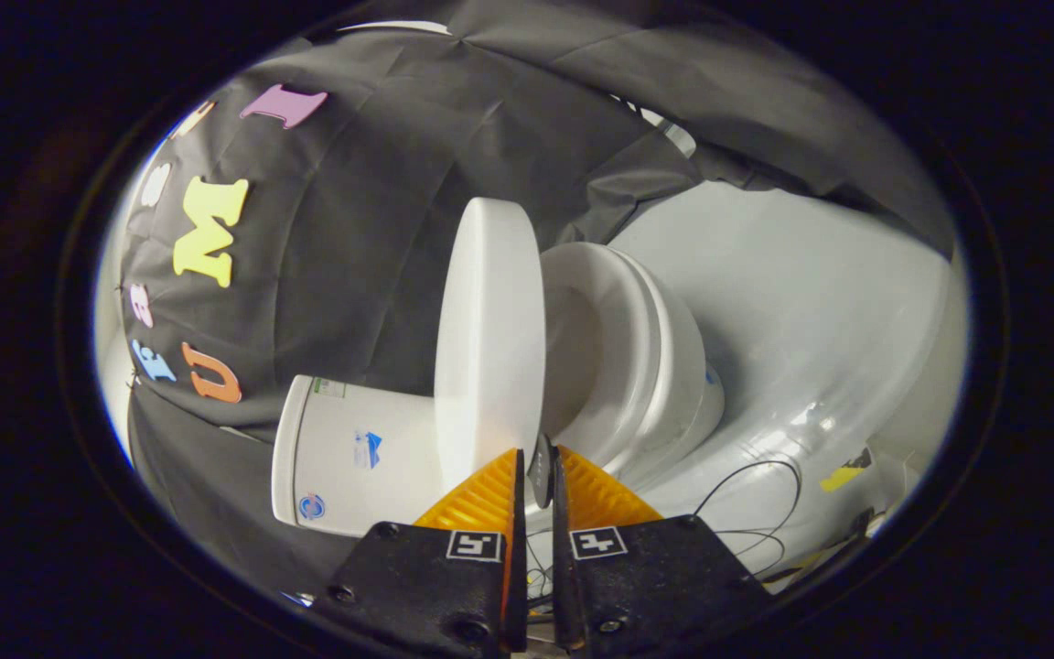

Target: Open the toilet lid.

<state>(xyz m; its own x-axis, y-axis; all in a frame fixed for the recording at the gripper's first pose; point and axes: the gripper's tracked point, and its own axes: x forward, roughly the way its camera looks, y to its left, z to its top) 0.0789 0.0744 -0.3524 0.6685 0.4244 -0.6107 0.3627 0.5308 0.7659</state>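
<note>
The fingers [490, 494] of the gripper [541, 467] stand nearly together, pinching a small dark tab [542, 471] at the near edge of the toilet lid [489, 334]. The view is rolled sideways, so the toilet tank [349, 458] lies beside the lid. The lid is lifted clear of the seat [623, 352], its broad face turned away from the bowl, whose contents cannot be made out.

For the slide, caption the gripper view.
Gripper shut on the raised white toilet lid's edge, white seat exposed.
</note>
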